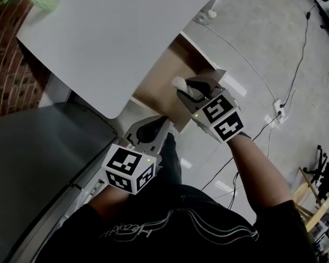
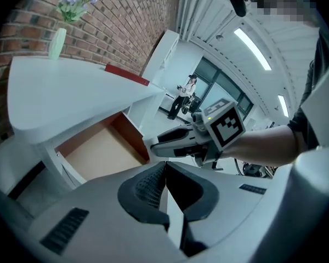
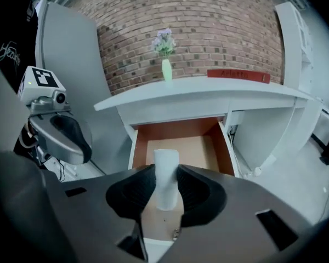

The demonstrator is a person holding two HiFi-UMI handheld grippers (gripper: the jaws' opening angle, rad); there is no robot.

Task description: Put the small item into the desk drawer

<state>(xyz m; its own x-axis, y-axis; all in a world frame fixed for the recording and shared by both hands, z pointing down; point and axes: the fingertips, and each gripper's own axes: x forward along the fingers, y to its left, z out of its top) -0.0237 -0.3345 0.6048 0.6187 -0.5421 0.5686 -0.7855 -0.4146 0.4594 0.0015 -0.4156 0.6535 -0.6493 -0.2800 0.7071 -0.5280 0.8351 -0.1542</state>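
The desk drawer (image 1: 163, 89) stands pulled out under the white desk top (image 1: 115, 37), its brown inside (image 3: 181, 147) bare. My right gripper (image 1: 182, 90) hovers over the drawer's front part, shut on a small white cylinder (image 3: 165, 166) that stands upright between the pads and pokes out past them. In the head view the cylinder (image 1: 179, 83) shows above the jaws. My left gripper (image 1: 162, 121) hangs just in front of the drawer, lower left of the right one, with its jaws shut together and nothing in them (image 2: 164, 171).
A green vase with flowers (image 3: 166, 67) and a red book (image 3: 238, 75) sit on the desk against the brick wall. A grey surface (image 1: 38, 158) lies to my left. A power strip (image 1: 279, 109) and cables lie on the floor at right.
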